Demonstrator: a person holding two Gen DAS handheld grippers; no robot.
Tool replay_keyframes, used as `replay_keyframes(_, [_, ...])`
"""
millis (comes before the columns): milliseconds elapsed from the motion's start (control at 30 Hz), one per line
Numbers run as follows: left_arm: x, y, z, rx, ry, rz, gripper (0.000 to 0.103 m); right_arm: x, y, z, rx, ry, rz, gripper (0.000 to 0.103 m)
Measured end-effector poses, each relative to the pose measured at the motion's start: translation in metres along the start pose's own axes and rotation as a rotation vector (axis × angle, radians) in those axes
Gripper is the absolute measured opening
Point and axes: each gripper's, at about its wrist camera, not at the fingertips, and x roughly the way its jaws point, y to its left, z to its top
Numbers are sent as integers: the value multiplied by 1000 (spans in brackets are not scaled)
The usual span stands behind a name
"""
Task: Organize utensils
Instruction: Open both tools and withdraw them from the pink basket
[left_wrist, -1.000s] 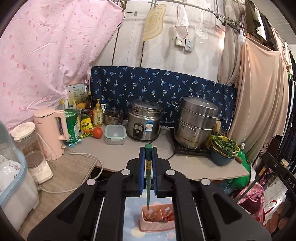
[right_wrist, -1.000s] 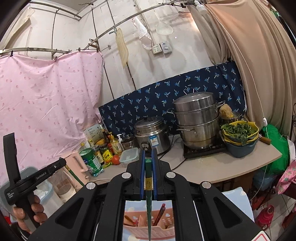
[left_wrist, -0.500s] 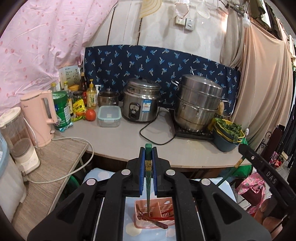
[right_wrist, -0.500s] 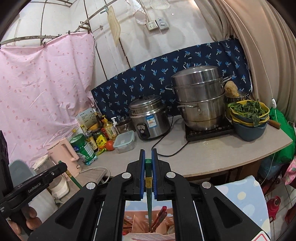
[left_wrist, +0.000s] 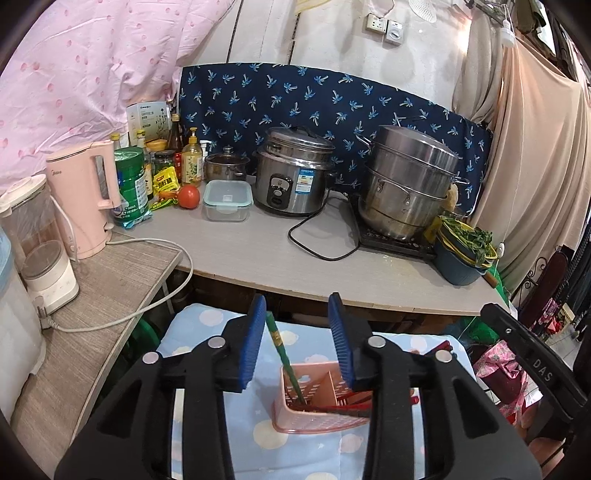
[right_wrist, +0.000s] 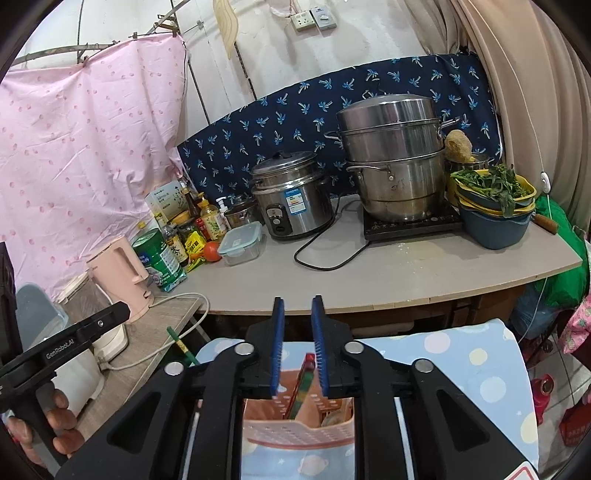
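- Behind my tools, a grey worktop (left_wrist: 258, 254) is carrying a rice cooker (left_wrist: 293, 177), a steamer pot (left_wrist: 408, 184) and a pink kettle (left_wrist: 86, 199).
- My left tool (left_wrist: 297, 338) is opening; a green chopstick (left_wrist: 286, 363) is leaning inside the pink utensil basket (left_wrist: 314, 424), free of the pads.
- My right tool (right_wrist: 298, 345) is opening over that basket, with another chopstick (right_wrist: 301, 384) standing loose between its pads.
- Red chopsticks (left_wrist: 351, 406) are crowding the basket.

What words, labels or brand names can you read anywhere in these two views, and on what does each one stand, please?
"DAS": on the right tongs' black body, seen from the left wrist.
"GenRobot.AI": on the left tongs' black body, seen from the right wrist.
"Midea": on the pink kettle, faint.
Too small or blurred to read: rice cooker sticker, green can, yellow packet, white box, bottle labels.
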Motion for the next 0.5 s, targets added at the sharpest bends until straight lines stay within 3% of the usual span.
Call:
replay_keyframes(200, [-16, 7, -27, -1, 34, 14, 38, -32, -4, -33, -2, 34, -1, 21])
replay_keyframes(500, [-39, 21, -107, 7, 131, 52, 38, -77, -8, -119, -30, 151, -49, 21])
